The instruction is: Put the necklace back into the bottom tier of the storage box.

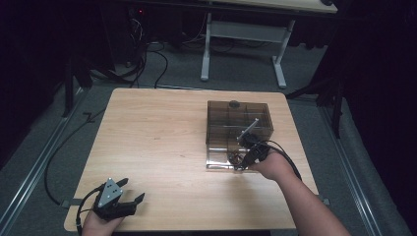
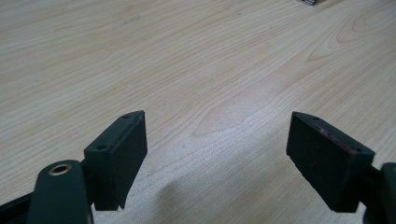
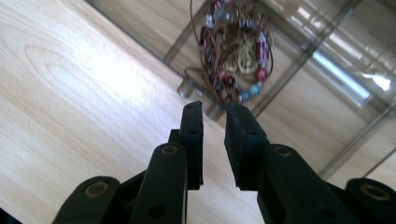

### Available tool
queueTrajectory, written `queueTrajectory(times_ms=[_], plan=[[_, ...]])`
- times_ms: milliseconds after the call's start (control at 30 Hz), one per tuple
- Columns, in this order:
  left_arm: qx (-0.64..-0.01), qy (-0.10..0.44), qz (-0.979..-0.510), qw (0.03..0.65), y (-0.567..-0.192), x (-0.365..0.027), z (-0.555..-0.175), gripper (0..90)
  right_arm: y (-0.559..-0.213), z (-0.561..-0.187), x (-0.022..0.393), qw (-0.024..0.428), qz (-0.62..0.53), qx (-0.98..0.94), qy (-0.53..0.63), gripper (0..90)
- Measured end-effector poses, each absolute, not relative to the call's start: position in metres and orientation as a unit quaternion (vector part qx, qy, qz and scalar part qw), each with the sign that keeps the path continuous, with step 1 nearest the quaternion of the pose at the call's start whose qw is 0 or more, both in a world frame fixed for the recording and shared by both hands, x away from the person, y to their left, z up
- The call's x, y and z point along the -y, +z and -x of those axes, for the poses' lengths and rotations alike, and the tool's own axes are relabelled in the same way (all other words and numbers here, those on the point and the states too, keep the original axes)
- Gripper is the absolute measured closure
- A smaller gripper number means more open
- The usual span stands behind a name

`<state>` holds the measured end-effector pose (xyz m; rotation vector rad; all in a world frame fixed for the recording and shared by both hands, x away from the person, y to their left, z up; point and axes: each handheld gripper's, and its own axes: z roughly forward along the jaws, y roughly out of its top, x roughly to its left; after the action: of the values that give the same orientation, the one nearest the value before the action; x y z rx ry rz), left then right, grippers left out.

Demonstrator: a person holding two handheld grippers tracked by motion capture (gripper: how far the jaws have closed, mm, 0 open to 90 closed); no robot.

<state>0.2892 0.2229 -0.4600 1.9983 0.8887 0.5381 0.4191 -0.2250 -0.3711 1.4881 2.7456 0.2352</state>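
right claw at the bead string, left claw waiting wide

a wooden table [image 1: 162, 147] stands in a dark room. on its right half sits a clear brown plastic box [image 1: 239, 120] with walls inside that cut it into small parts.

the right gripper [image 1: 242, 165] is at the near edge of the box, held by the person's right hand [image 1: 272, 164]. in the right gripper view its two black jaws are narrow, with just a thin gap between them, and they hold nothing. the tips point at a bunch of beads on brown string [image 3: 233, 51]. the beads are red, blue and clear. the bunch lies in a near part of the box, just past the tips. i cannot tell if the tips touch the string.

the left gripper [image 1: 129, 197] is at the near left corner of the table, well apart from the box. a grey three-cornered plate [image 1: 110, 192] sits on top of it. in the left gripper view its jaws stand wide apart with only bare wood between them.
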Motion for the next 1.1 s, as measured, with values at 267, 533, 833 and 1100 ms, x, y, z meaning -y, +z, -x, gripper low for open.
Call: queueTrajectory(times_ms=[267,533,833,1100], plan=[[-0.357,0.217,-0.799,0.432,-0.46,-0.223,-0.289,20.6,-0.378,-0.403,0.239,0.007,-0.492,-0.867,0.082,72.0],[-0.357,0.217,-0.799,0.432,-0.46,-0.223,-0.289,20.6,-0.393,-0.387,0.253,0.02,-0.505,-0.859,0.085,66.7],[-0.359,0.218,-0.797,0.434,-0.46,-0.223,-0.288,20.6,-0.396,-0.383,0.259,0.026,-0.506,-0.857,0.094,63.7],[-0.358,0.217,-0.798,0.434,-0.46,-0.223,-0.288,20.5,-0.395,-0.372,0.261,0.049,-0.506,-0.849,0.141,55.2]])
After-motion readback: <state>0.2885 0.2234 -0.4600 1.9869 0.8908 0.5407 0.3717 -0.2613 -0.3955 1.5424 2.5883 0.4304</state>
